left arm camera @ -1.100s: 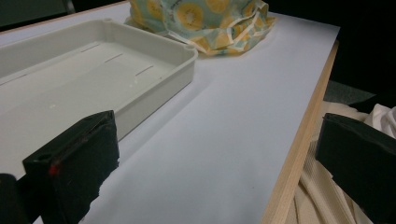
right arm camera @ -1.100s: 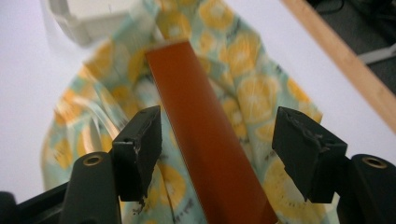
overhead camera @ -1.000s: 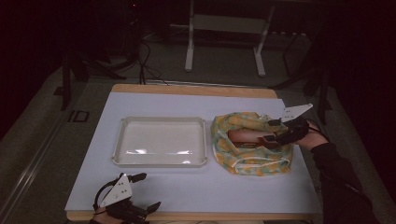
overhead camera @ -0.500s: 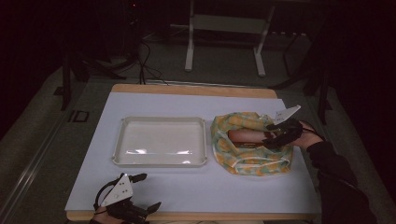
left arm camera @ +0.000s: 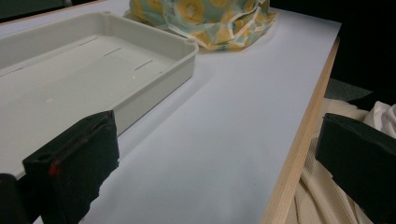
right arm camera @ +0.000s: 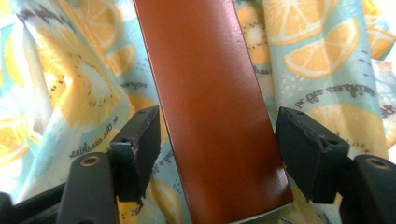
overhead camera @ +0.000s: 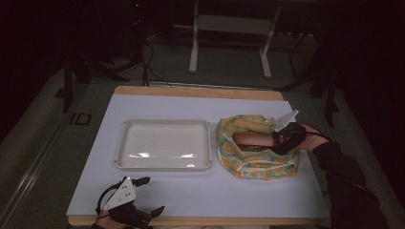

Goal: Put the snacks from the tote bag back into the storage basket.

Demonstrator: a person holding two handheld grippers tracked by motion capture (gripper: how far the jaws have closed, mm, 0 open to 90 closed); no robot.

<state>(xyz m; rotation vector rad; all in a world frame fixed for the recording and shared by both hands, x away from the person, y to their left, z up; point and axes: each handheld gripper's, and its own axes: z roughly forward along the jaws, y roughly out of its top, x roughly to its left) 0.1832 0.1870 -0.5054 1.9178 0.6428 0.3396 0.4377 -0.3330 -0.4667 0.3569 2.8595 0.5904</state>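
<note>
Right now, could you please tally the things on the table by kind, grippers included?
Tray: 1
Fruit-print cloth: 1
Brown box: 1
Grippers: 2, left and right
Total: 5

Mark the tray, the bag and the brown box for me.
tray [overhead camera: 165, 166], high view, near rim
bag [overhead camera: 260, 168], high view, front fold of the fruit-print cloth
brown box [right arm camera: 210, 102], right gripper view, middle of its top face

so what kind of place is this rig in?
Probably a lab or a data-collection room, not a home: a bare white table in a dark room, metal stand legs and loose cables on the carpet behind it, and a person working handheld tongs, left and right.
</note>
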